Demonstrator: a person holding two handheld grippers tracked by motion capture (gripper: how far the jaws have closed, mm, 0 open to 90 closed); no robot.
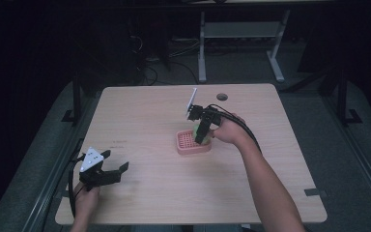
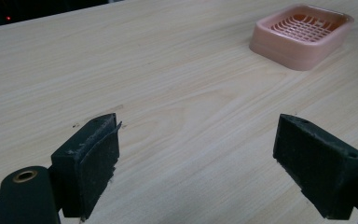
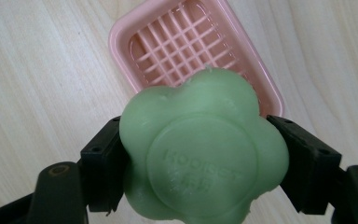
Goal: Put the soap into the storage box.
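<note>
The right hand-held gripper (image 3: 200,163) has its two black jaws pressed against the sides of a green, flower-shaped bar of soap (image 3: 200,154), which fills the gap between them and bears raised lettering too soft to read. Just beyond and below the soap lies a pink soap dish (image 3: 121,42) with a slotted grid floor, resting on the pale wooden counter (image 3: 37,70); in the high view this hand-held gripper (image 1: 202,137) points down over the dish (image 1: 186,144), the soap apparently above its right end. Well apart, toward the person's near left corner of the counter, the left hand-held gripper (image 2: 209,158) sits low over the wood with its jaws spread wide and nothing between them; the dish (image 2: 303,35) lies far ahead of it to the right.
</note>
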